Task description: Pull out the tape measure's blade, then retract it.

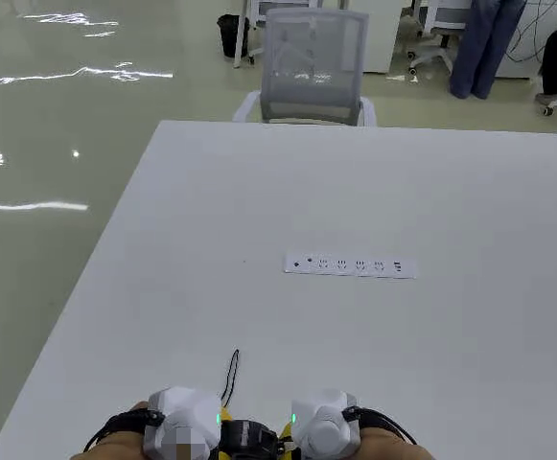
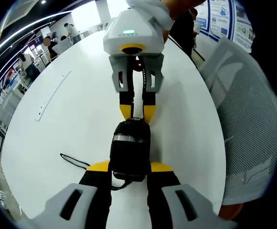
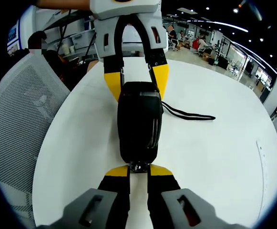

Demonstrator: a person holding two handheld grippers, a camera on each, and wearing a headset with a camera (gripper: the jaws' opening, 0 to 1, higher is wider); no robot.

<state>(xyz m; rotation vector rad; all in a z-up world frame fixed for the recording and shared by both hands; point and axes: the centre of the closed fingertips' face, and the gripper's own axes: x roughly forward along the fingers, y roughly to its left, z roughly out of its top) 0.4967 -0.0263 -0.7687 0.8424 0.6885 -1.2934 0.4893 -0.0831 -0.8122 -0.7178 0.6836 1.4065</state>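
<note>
We see a white table [image 1: 355, 192] reaching from the near edge of the head view to a grey mesh chair [image 1: 312, 67] at its far side. The top of that chair is cut off. Beyond it on the right stands a person [image 1: 484, 43], seen from the waist down. In both gripper views the mesh back of a second chair [image 2: 252, 119] curves past the table's near edge, partly lost in the dark rim. A flat white power strip [image 1: 350, 264] lies mid-table, well apart from the work.

At the near edge, the left gripper [image 2: 130, 167] and right gripper [image 3: 138, 170] point at each other. In the head view their white housings hide the jaws, and the frame cuts off the hands. Between them the black tape measure [image 2: 130, 148] rests on the table, only its top showing from above.

The left gripper's jaws are clamped on the sides of the case. The right gripper's jaws are drawn almost together on the blade tip [image 3: 138, 167] at the other end of the case. That tip is tiny and shadowed, so we cannot make out how firm the pinch is. A thin black strap [image 1: 232, 374] trails from the case toward the far side, and its attached end is hidden.
</note>
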